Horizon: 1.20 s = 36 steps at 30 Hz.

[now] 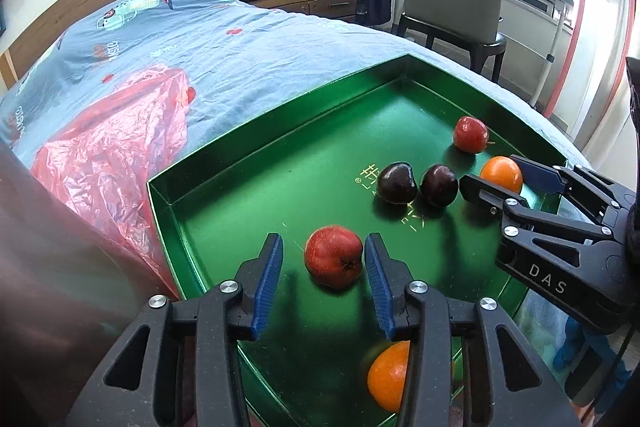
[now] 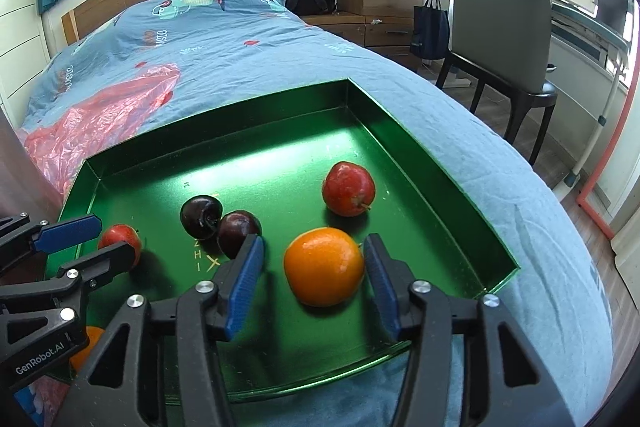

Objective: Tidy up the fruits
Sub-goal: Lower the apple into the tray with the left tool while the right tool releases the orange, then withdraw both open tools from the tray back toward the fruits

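step: we judge both fruits just set down | left gripper (image 1: 323, 281) jaws apart, clear of red apple (image 1: 334, 255) at tray (image 1: 224, 163) 7 o'clock; right gripper (image 2: 314, 281) agape around orange (image 2: 324, 266) at 5 o'clock | next: we back off, pick another fruit

I count two round red apples (image 1: 334, 256) (image 1: 471, 133) and two dark purple plums (image 1: 397, 183) (image 1: 439, 185). I also see two round oranges (image 1: 501, 173) (image 1: 390, 375), all in one shallow green metal tray (image 1: 280, 163).
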Motion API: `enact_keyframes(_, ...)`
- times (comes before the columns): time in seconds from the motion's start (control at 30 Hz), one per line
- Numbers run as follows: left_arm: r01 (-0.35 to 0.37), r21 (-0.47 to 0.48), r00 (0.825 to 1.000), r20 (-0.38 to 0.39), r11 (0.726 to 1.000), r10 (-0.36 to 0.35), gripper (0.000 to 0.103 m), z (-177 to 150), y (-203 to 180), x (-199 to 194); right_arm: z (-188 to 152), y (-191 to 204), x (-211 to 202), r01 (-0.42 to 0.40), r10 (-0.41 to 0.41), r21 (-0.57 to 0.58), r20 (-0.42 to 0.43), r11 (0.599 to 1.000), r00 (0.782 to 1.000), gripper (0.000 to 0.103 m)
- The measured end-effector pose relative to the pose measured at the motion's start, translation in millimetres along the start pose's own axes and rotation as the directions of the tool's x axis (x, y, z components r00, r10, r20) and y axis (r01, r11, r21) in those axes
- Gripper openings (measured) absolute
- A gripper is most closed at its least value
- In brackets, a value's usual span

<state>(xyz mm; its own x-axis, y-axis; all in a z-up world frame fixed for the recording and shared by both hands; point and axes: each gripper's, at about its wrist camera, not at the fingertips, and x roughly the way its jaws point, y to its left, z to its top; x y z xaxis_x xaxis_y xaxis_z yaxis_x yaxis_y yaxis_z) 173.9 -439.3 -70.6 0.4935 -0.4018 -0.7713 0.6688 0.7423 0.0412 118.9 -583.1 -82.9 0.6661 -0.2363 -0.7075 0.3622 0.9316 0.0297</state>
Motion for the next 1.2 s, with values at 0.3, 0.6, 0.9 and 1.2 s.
enact_keyframes(0.3,-0.024,0.035,0.997,0.077,0.999,0.021,0.048,4.3,-4.7,-32.0,4.9,1.5,-14.5,-0.006,0.004,0.024,0.078,1.000,0.997,0.101)
enact_keyframes(0.6,-0.016,0.052,0.991,0.133,0.998,0.009,0.053,-4.7,-11.9,-61.9,7.5,1.4,-24.2,-0.016,0.009,0.052,0.142,0.999,0.990,0.103)
enact_keyframes(0.9,-0.008,0.040,0.991,0.137,0.999,0.002,0.053,-26.9,-8.1,-82.1,3.3,4.9,-39.9,0.000,-0.011,0.057,0.197,0.998,0.980,0.103)
enact_keyframes(1.2,-0.061,-0.003,0.991,0.118,0.998,0.061,0.053,-61.4,15.8,-108.4,-26.1,18.3,-72.8,0.024,-0.045,0.078,0.281,0.997,0.959,0.103)
